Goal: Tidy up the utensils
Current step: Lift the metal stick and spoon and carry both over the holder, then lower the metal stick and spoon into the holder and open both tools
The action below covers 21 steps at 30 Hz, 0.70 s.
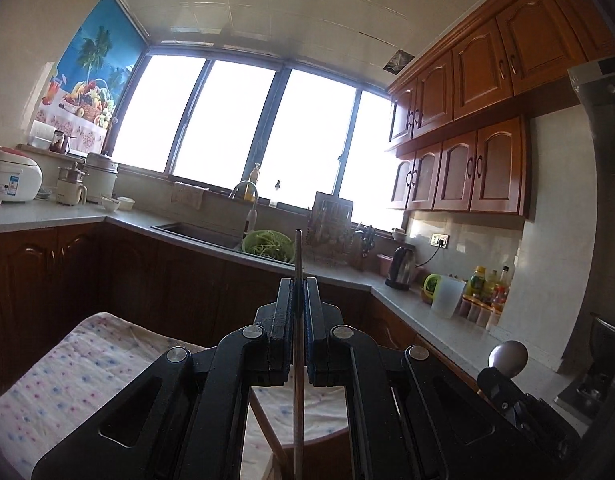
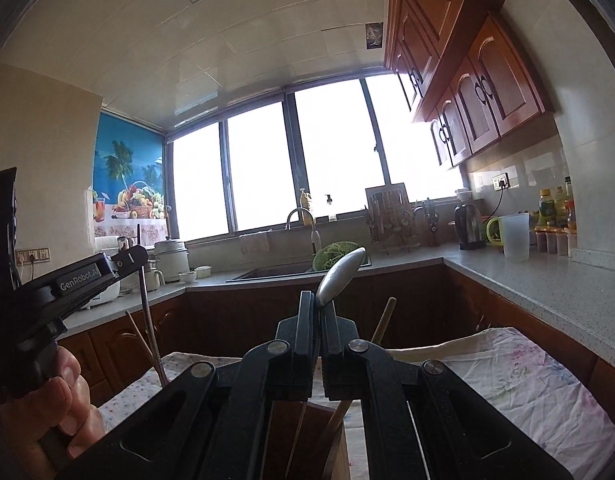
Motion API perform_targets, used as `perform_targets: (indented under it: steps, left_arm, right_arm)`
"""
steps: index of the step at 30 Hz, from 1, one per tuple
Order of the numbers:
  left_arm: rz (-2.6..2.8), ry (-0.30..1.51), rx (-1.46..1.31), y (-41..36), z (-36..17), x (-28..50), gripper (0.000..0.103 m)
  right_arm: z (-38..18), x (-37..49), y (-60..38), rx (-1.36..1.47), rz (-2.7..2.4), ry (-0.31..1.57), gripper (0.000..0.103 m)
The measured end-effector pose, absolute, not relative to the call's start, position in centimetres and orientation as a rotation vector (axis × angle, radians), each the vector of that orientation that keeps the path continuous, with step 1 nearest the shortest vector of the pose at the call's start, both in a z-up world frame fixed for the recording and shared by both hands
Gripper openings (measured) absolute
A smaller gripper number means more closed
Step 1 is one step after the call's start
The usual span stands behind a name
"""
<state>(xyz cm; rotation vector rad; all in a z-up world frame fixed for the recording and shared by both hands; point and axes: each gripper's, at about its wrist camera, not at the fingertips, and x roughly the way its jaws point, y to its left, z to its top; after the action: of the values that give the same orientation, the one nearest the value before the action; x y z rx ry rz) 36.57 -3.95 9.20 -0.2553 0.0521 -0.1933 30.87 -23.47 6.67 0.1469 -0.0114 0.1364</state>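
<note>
My left gripper (image 1: 298, 284) is shut on a thin chopstick (image 1: 298, 252) that stands upright between its fingers and runs down toward a wooden utensil holder (image 1: 279, 456) below. It also shows in the right wrist view (image 2: 129, 258) with the chopstick (image 2: 147, 312). My right gripper (image 2: 318, 300) is shut on a metal spoon (image 2: 341, 274), bowl up, over the wooden holder (image 2: 307, 440), which holds a wooden utensil (image 2: 381, 326) and chopsticks. The spoon bowl (image 1: 509, 356) and the right gripper (image 1: 503, 384) show in the left wrist view.
A floral cloth (image 1: 67, 380) covers the table under the holder (image 2: 539, 380). Beyond are an L-shaped counter (image 2: 547, 280), a sink (image 2: 275, 272), a green colander (image 1: 267, 244), a kettle (image 2: 469, 226), a pitcher (image 2: 515, 236), a rice cooker (image 1: 11, 180) and overhead cabinets (image 1: 487, 80).
</note>
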Motion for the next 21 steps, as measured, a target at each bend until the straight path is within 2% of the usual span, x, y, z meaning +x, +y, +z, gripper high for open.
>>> perform_targets:
  steps: [6,11,21]
  left_arm:
    - [-0.204,0.069,-0.226,-4.0,7.0,34.4,0.004]
    - [-0.209,0.071,-0.168,-3.7,7.2,32.5,0.005]
    - [-0.247,0.219,-0.160,-3.7,4.9,32.9,0.006]
  right_arm:
    - [4.7,30.2,-22.2,0.089,0.146,0.033,0.003]
    - [3.3,30.3,-22.2,0.078,0.146,0.124,0.003]
    - [3.1,31.5,-23.8,0.129,0.168,0.254,0.003]
